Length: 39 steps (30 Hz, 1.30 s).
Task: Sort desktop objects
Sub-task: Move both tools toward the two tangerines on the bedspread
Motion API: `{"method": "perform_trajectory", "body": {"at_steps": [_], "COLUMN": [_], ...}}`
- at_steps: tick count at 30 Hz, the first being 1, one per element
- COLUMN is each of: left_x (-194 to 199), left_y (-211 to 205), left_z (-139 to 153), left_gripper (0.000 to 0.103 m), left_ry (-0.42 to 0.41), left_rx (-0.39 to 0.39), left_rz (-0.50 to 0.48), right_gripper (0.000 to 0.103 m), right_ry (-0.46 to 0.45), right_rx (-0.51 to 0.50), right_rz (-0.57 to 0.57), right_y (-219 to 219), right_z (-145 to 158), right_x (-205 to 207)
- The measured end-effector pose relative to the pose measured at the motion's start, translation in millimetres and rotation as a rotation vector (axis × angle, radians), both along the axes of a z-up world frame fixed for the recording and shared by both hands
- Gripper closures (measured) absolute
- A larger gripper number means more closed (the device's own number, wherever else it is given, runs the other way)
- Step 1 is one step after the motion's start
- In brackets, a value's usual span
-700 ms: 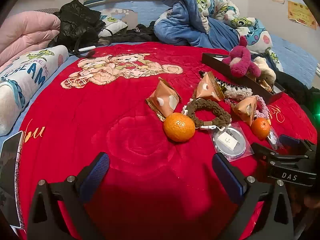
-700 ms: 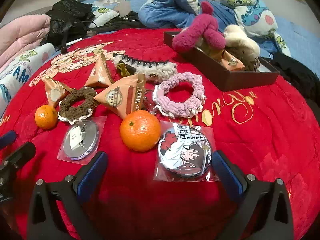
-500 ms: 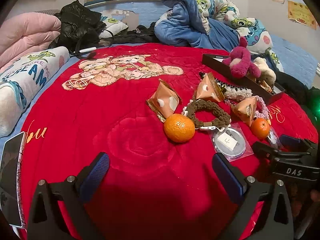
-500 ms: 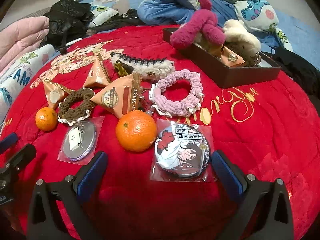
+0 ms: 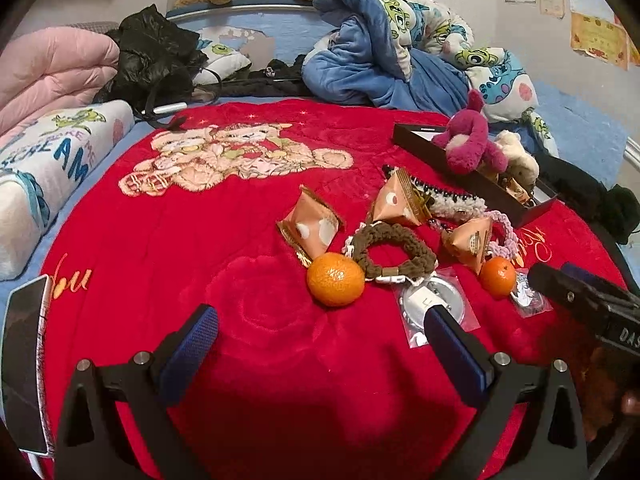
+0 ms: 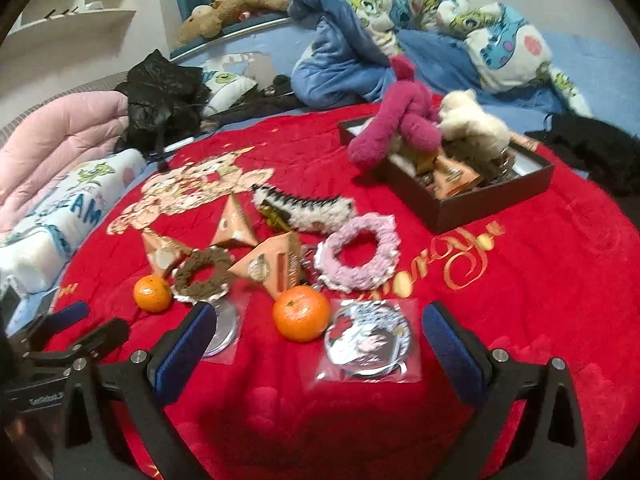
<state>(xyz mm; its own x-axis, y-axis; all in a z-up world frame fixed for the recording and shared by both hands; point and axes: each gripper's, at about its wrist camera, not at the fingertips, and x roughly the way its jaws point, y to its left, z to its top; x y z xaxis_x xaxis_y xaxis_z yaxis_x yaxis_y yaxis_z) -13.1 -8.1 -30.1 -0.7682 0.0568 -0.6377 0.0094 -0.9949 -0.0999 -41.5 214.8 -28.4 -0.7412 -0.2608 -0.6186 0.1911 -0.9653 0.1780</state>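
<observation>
Where clutter ends, bare red blanket [image 5: 168, 248] spreads left.

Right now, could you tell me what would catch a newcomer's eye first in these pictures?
The bright red blanket with its teddy-bear picture fills both views. On it lies a cluster of small things: two oranges, the nearer one beside a bagged round badge, plus a pink crocheted ring and a brown one. Behind them, an open dark box holds a magenta plush toy.
</observation>
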Motion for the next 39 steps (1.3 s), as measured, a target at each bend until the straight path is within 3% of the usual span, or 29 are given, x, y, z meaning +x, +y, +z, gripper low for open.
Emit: {"method": "perform_trajectory", "body": {"at_steps": [6,12,17,20,24,34,39], "left_x": [-2.0,-4.8,-7.8,-11.4,-16.6,-29.6,-36.5], "left_y": [9.2,11.1,10.0,10.9,14.5,16.2,12.8], "left_z": [2.8,2.5,1.7,0.1,-0.9,-0.1,-5.1], "left_gripper": [0.0,0.0,0.0,0.0,0.0,0.0,0.0], "left_ry": [0.005,-0.006,-0.013,-0.022,-0.029,-0.04,-0.073], "left_rx": [-0.025,-0.036,-0.022,-0.018,-0.023,-0.061,-0.064], "left_rz": [-0.016,-0.02,-0.017,-0.015,-0.018,-0.016,-0.018], "right_gripper": [0.0,0.001,0.013,0.015,0.019,0.022,0.026], "right_ry": [-0.002,-0.018,-0.024,-0.007,-0.009,-0.085,-0.088], "right_rx": [0.016,-0.042,-0.039,-0.019,0.003,-0.074,-0.038], "right_rz": [0.027,0.044,0.131,0.175,0.165,0.133,0.13], "right_y": [-0.6,6.7,-4.6,-11.9,-12.3,1.6,-3.7], "right_z": [-0.3,-2.8,-5.1,-2.6,-2.4,-12.7,-15.7], "right_x": [2.0,2.8,1.4,3.6,1.3,-14.2,-15.6]}}
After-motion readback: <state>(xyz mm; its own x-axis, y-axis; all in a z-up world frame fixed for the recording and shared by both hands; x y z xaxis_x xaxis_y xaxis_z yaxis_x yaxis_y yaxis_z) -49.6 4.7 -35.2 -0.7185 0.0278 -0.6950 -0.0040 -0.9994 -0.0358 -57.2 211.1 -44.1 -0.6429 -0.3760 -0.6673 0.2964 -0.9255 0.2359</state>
